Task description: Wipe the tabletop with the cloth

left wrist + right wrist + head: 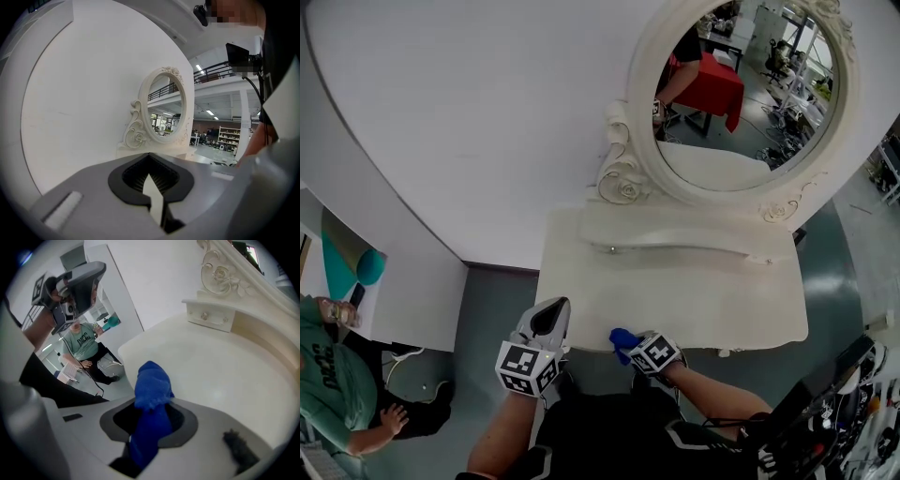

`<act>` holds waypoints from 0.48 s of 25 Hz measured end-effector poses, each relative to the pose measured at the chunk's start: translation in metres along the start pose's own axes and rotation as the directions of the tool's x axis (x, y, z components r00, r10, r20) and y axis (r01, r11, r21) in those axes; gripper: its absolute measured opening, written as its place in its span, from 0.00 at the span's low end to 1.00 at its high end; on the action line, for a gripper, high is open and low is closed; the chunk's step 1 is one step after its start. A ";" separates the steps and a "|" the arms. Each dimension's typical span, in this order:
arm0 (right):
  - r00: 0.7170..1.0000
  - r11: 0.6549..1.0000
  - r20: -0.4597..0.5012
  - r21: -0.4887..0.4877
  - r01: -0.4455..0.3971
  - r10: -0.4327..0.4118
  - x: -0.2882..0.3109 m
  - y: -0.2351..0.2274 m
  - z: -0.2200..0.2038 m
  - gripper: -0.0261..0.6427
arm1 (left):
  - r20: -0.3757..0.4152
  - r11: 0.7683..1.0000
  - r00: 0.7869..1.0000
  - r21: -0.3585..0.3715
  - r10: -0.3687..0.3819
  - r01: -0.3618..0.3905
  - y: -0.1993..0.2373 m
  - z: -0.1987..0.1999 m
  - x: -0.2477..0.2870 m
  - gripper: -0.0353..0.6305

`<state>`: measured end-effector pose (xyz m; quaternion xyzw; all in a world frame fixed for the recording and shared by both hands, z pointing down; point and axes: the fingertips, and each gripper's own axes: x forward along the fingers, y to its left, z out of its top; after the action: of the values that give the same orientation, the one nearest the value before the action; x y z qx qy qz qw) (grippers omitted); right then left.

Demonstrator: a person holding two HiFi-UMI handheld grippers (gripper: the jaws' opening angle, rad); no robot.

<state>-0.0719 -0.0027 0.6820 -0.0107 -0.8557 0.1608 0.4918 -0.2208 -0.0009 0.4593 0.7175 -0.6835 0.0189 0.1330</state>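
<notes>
A white vanity tabletop [703, 300] stands below an oval mirror [741, 94]. My right gripper [630, 345] is at the table's front edge, left of centre, and is shut on a blue cloth [622, 337]. In the right gripper view the cloth [152, 387] bunches out of the shut jaws of the right gripper [150, 416], just short of the tabletop [225, 376]. My left gripper [551, 317] is held up near the front left corner, apart from the cloth. Its jaws [152, 180] are shut with nothing in them, pointing toward the mirror [164, 110].
A low drawer shelf with small knobs [675, 239] runs along the back of the table under the mirror. A seated person in a green shirt [328, 375] is on the floor side to the left. Dark equipment [825, 394] stands at the lower right.
</notes>
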 end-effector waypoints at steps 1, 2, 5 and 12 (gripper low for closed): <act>1.000 1.000 0.015 0.015 0.002 -0.003 -0.003 -0.007 0.004 0.19 | -0.004 1.000 1.000 0.001 0.002 -0.002 0.000 -0.001 -0.001 0.06; 0.999 0.999 0.037 0.029 0.021 -0.022 -0.007 -0.019 0.009 0.19 | -0.006 1.000 1.000 0.001 0.006 -0.006 0.000 -0.001 -0.001 0.06; 0.987 0.991 0.105 0.065 0.119 -0.125 -0.021 -0.073 0.038 0.19 | -0.008 1.000 1.000 -0.002 0.023 -0.023 0.002 -0.003 -0.001 0.06; 0.950 0.963 0.163 0.094 0.253 -0.266 -0.029 -0.179 0.106 0.20 | -0.028 0.997 0.997 -0.014 0.069 -0.070 0.002 -0.010 -0.001 0.06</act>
<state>-0.1215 -0.2051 0.6599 0.1337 -0.8829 0.1256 0.4322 -0.2214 0.0022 0.4694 0.6920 -0.7062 0.0285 0.1469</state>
